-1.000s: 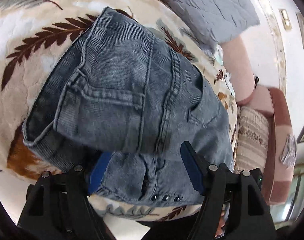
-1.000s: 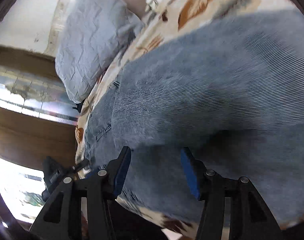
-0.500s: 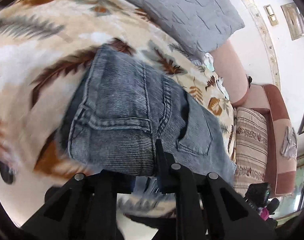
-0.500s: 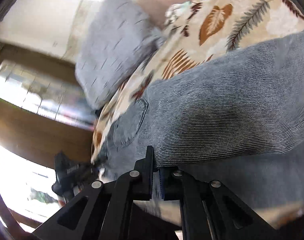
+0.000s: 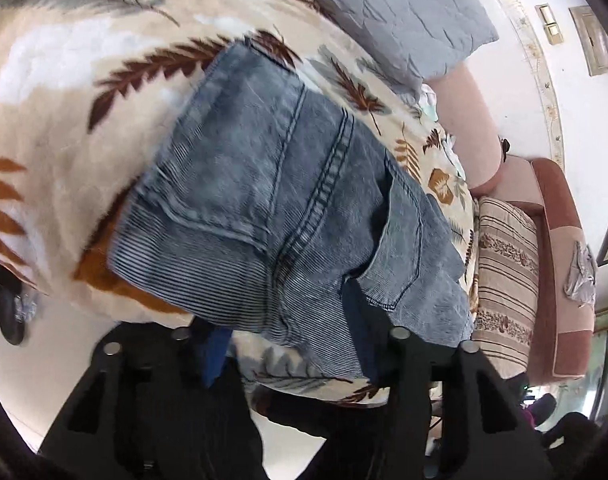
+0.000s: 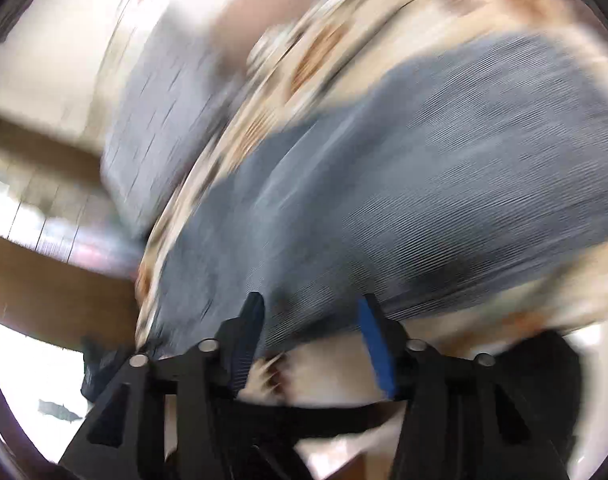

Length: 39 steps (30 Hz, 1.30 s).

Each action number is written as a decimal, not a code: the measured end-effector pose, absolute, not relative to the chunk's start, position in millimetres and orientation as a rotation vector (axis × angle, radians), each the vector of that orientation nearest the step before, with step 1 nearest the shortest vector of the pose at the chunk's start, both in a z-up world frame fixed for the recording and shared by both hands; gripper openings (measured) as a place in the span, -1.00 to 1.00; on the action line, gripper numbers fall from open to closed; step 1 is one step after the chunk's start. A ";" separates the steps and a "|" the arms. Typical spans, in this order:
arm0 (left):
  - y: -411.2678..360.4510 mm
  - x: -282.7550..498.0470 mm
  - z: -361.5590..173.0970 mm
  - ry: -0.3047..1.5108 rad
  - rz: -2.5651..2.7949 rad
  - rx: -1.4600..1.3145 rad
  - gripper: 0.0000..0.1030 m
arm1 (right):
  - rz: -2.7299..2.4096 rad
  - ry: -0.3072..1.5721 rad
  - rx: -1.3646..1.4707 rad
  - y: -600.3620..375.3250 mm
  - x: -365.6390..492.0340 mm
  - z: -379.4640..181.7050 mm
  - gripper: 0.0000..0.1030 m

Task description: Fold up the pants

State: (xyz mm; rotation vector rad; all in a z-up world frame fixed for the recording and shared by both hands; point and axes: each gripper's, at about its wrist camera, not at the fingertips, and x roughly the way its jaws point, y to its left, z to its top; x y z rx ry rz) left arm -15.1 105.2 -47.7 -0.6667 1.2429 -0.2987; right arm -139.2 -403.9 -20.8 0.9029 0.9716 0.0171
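Blue-grey jeans (image 5: 264,200) lie folded on a cream blanket with brown leaves (image 5: 64,100), back pocket and seam facing up. My left gripper (image 5: 288,344) sits at the jeans' near edge with its jaws opening. The blue pads (image 5: 359,332) stand apart, the denim edge lies between them, and nothing is pinched. The right wrist view is blurred by motion. It shows the jeans (image 6: 423,184) spread across the blanket. My right gripper (image 6: 311,336) is at their near hem with its jaws opening, pads off the cloth.
A grey pillow (image 5: 403,16) lies at the far end of the blanket. A striped cushion (image 5: 503,280) and a pink sofa arm (image 5: 559,264) are to the right. A dark shoe (image 5: 8,312) rests on the pale floor at left. Brown wooden furniture (image 6: 44,280) stands left of the bed.
Both grippers went from open to shut on the denim edge and have now opened again. The right gripper has swung quickly, which blurs its view.
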 end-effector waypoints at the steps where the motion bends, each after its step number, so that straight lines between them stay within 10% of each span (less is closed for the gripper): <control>1: 100.7 -14.0 -53.0 1.262 -0.302 -0.666 0.01 | -0.059 0.939 0.940 -431.0 -153.2 -20.7 0.02; 10: 80.2 -1.8 -59.4 1.329 -0.248 -0.641 -0.07 | -0.220 0.815 1.153 -520.0 -175.0 -42.7 -0.02; 12: 82.8 -2.8 -50.9 1.312 -0.248 -0.671 -0.45 | -0.242 0.883 1.126 -524.6 -167.7 -49.0 -0.84; 17: 76.5 2.8 -32.2 1.247 -0.265 -0.623 -0.62 | -0.217 0.689 0.938 -540.7 -167.1 28.2 -0.86; 26: 81.1 0.3 -61.4 1.363 -0.301 -0.566 -0.62 | -0.342 0.940 0.940 -541.4 -197.0 -53.4 -0.79; 31: 112.2 -11.9 -15.3 1.246 -0.401 -0.467 -0.55 | -0.410 0.881 0.854 -540.0 -214.2 -3.8 -0.37; 35: 136.1 20.4 2.3 1.164 -0.316 -0.447 0.09 | -0.316 0.835 0.721 -524.2 -191.8 41.8 -0.13; 39: 148.1 77.4 -14.0 1.191 -0.232 -0.465 0.11 | -0.053 0.902 0.627 -460.8 -100.0 49.6 -0.03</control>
